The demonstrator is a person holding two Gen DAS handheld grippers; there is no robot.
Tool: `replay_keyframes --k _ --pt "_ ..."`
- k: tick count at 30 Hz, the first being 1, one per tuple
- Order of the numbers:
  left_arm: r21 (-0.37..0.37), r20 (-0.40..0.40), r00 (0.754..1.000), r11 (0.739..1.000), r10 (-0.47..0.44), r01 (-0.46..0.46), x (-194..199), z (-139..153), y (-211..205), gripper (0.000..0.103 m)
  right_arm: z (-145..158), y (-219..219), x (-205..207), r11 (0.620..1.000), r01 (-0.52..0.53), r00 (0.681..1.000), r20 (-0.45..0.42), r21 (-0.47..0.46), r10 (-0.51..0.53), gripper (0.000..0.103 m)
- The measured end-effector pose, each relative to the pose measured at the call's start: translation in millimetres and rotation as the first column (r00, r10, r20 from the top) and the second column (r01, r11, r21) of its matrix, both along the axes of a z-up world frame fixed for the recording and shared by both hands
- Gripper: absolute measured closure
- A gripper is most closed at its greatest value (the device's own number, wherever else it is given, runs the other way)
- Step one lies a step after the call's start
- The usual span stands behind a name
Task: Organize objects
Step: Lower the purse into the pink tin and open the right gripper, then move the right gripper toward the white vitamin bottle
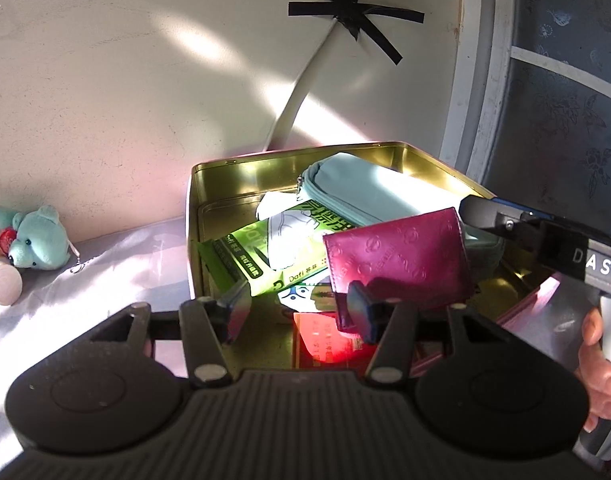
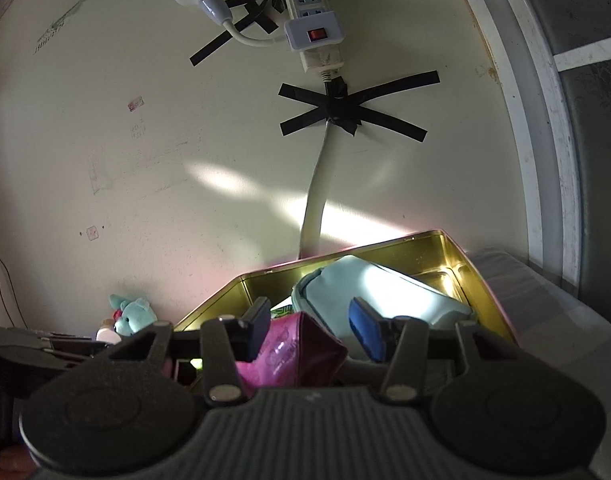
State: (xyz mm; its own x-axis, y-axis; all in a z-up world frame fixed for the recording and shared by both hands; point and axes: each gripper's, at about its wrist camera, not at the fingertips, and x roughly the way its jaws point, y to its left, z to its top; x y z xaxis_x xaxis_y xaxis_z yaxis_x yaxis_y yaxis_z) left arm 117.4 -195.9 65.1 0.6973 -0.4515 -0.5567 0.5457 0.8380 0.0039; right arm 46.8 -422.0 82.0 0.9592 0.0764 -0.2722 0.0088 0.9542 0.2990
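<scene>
Magenta embossed leather wallet lies tilted in the near right of the gold metal tin, resting on a green printed packet and against a pale blue zip pouch farther back. Both claws hover at the tin's near rim: the left gripper and the right gripper stand spread, pads clear of the wallet. It looks like the wallet has just been set in. Next, both claws need to draw back and reach left, where a teal plush bear waits outside by the wall.
</scene>
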Motion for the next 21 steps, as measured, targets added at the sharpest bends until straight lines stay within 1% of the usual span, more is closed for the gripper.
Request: replay_keyframes --k 2,5,7,10,12,15,17,21 --pt "0.021 0.024 0.999 0.999 0.036 -0.036 -9.2 3.4 7.5 0.047 1.6 4.7 -3.1 1.000 0.006 1.000 -0.002 -0.003 -0.006 0.057" --pt "0.058 0.065 0.995 0.995 0.081 -0.085 -22.1 5.2 19.8 0.044 6.3 14.9 -11.2 1.000 0.005 1.000 0.006 -0.009 -0.005 0.057" --pt "0.075 0.078 0.991 0.991 0.104 -0.110 -27.8 4.8 29.1 0.044 8.9 23.9 -18.5 1.000 0.007 1.000 0.012 -0.016 -0.007 0.057" --pt "0.080 0.073 0.988 0.986 0.138 -0.143 -32.9 2.3 44.4 0.044 9.1 36.5 -30.8 1.000 0.008 1.000 0.015 -0.010 -0.008 0.057" --pt "0.073 0.094 0.982 0.983 0.161 -0.168 -36.4 2.3 53.5 0.042 7.8 44.2 -38.5 1.000 0.010 1.000 0.014 -0.007 -0.010 0.057" --pt "0.071 0.078 0.979 0.979 0.187 -0.192 -38.9 0.3 68.4 0.042 4.7 55.0 -47.1 1.000 0.003 1.000 -0.002 0.007 -0.003 0.056" --pt "0.075 0.078 0.974 0.973 0.211 -0.216 -40.5 -3.0 77.7 0.041 2.6 62.7 -49.0 1.000 -0.014 1.000 -0.020 0.014 0.014 0.055" --pt "0.077 0.074 0.961 0.960 0.265 -0.270 -40.4 -9.7 96.8 0.040 0.3 82.0 -45.0 0.999 -0.047 0.998 -0.051 -0.014 0.046 0.055"
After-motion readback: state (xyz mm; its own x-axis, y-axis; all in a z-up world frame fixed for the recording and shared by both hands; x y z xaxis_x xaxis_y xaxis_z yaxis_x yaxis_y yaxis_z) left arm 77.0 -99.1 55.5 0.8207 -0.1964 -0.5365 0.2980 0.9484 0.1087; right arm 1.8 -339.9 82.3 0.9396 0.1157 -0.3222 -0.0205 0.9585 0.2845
